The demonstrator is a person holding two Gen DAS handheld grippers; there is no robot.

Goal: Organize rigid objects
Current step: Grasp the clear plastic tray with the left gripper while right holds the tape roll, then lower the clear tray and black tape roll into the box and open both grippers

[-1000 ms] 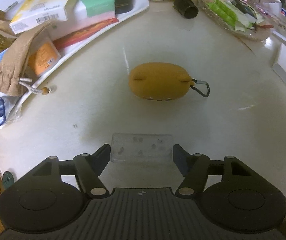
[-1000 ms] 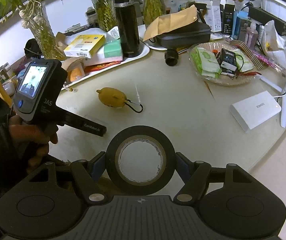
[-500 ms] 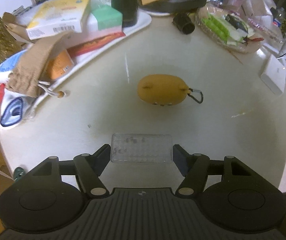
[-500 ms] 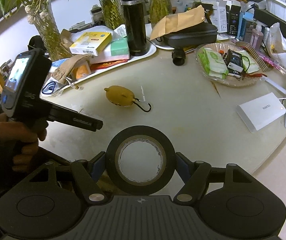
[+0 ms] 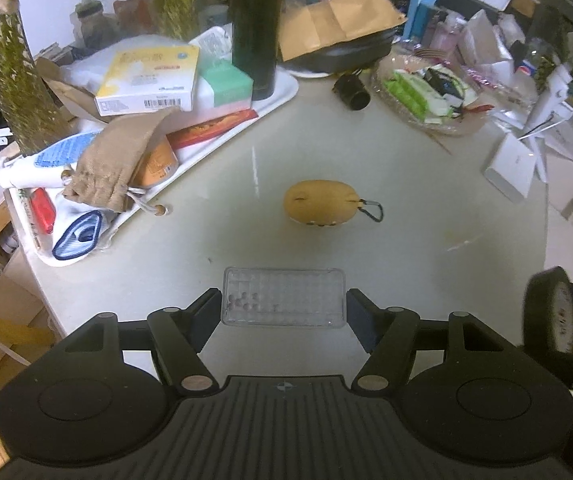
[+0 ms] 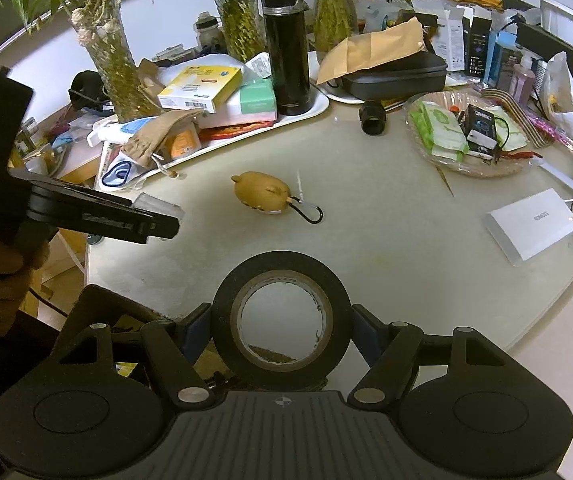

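My left gripper (image 5: 283, 304) is shut on a clear plastic box (image 5: 283, 297) with small beads inside and holds it above the table's near edge. My right gripper (image 6: 281, 322) is shut on a black tape roll (image 6: 224, 312), held upright off the near edge; the roll also shows in the left wrist view (image 5: 551, 316). A yellow pig-shaped case (image 5: 320, 202) with a carabiner lies mid-table ahead of both; it also shows in the right wrist view (image 6: 262, 192). The left gripper (image 6: 158, 220) with its box shows at left in the right wrist view.
A white tray (image 5: 282, 94) at back left holds boxes, a brown pouch (image 5: 120, 164) and a black flask (image 5: 255, 28). A glass dish (image 6: 432, 158) of packets, a black cap (image 5: 352, 94) and a white power bank (image 6: 530, 224) sit to the right. Plant vases line the back.
My left gripper has pulled back and risen with the clear box, so the yellow case looks farther. My right gripper has shifted slightly back with the tape roll.
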